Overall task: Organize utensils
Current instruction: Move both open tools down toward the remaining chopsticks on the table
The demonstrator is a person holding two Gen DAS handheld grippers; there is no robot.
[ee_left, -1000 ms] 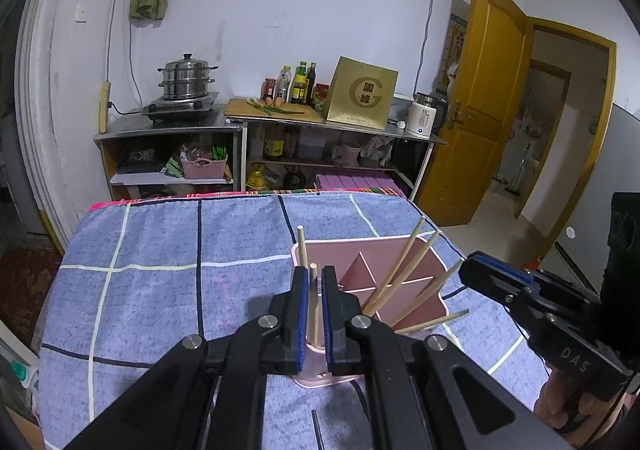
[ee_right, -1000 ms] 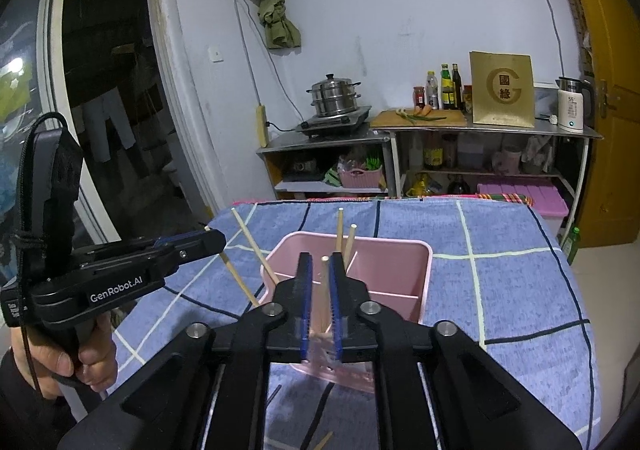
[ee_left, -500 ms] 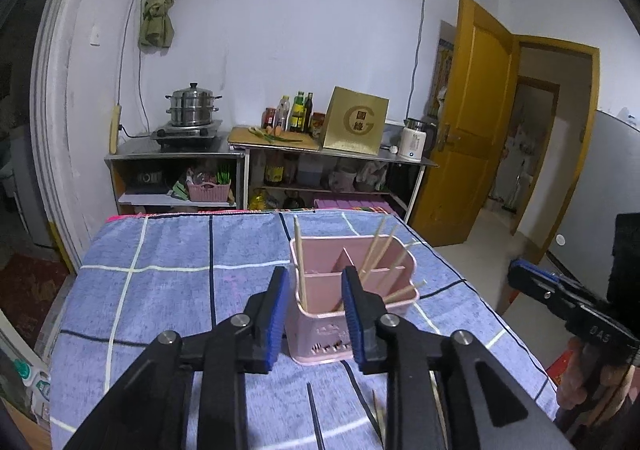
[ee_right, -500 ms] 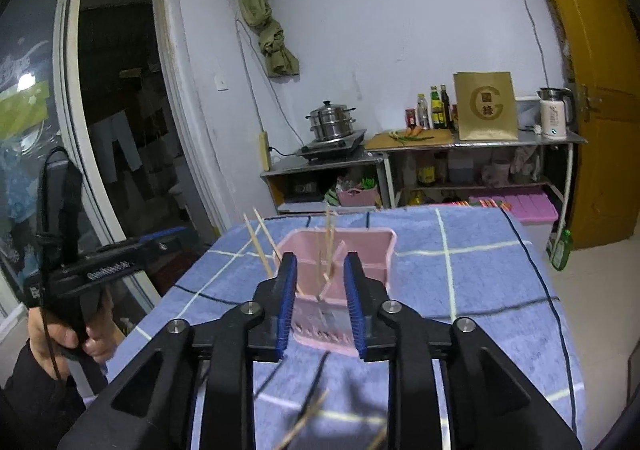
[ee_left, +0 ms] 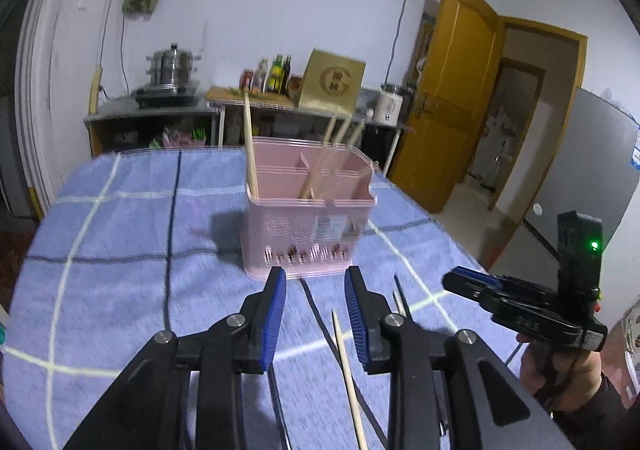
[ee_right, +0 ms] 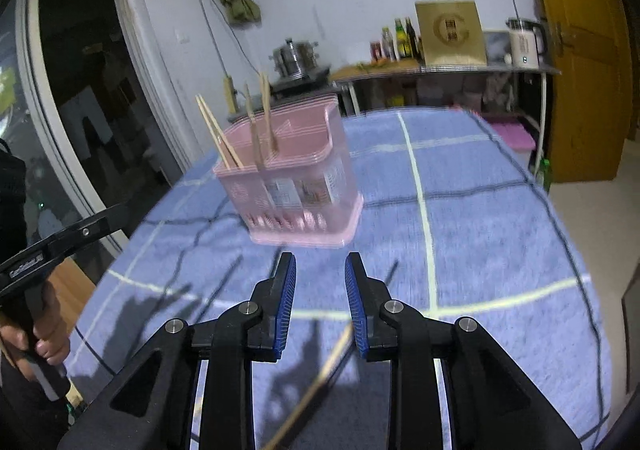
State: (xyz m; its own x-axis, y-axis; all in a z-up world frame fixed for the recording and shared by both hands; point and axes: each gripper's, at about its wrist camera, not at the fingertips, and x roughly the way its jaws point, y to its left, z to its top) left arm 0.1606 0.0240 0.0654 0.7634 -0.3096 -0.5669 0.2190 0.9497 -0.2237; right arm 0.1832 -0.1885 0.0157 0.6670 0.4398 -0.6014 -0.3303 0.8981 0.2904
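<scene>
- Pink plastic utensil caddy (ee_left: 308,226) stands upright on the desk (ee_left: 120,250), which is covered with a blue checked cloth; the caddy is divided into compartments.
- One pale wooden chopstick (ee_left: 250,146) leans in the caddy's left front corner, as the left wrist view shows it.
- Several more chopsticks (ee_left: 332,154) lean together in a compartment further right; which compartment exactly cannot be told through the blur.
- From the right wrist view the same caddy (ee_right: 296,178) sits ahead and to the left, with sticks (ee_right: 218,138) poking out over its near left rim.
- Left hand-held gripper (ee_left: 315,294) hovers just short of the caddy's base, its blue-padded jaws parted and nothing between them.
- A loose wooden chopstick (ee_left: 348,378) lies on the cloth under that gripper, running toward the camera, beside a dark chopstick (ee_left: 316,314) that reaches up to the caddy's foot.
- Two further sticks, one dark and one pale (ee_left: 400,298), lie just right of the right jaw.
- Right hand-held gripper (ee_right: 320,278) is also partly open and empty, pointing down at the cloth in front of the caddy.
- A blurred pale chopstick (ee_right: 320,378) lies on the cloth below its jaws, slanting from lower left to upper right.
- Each view catches the other gripper at its edge, gripped by a hand (ee_left: 560,366) on its handle.
- Behind the desk stand a metal shelf with a steamer pot (ee_left: 174,68), bottles and a gold box (ee_left: 332,80), and a yellow door (ee_left: 452,90) stands open.
</scene>
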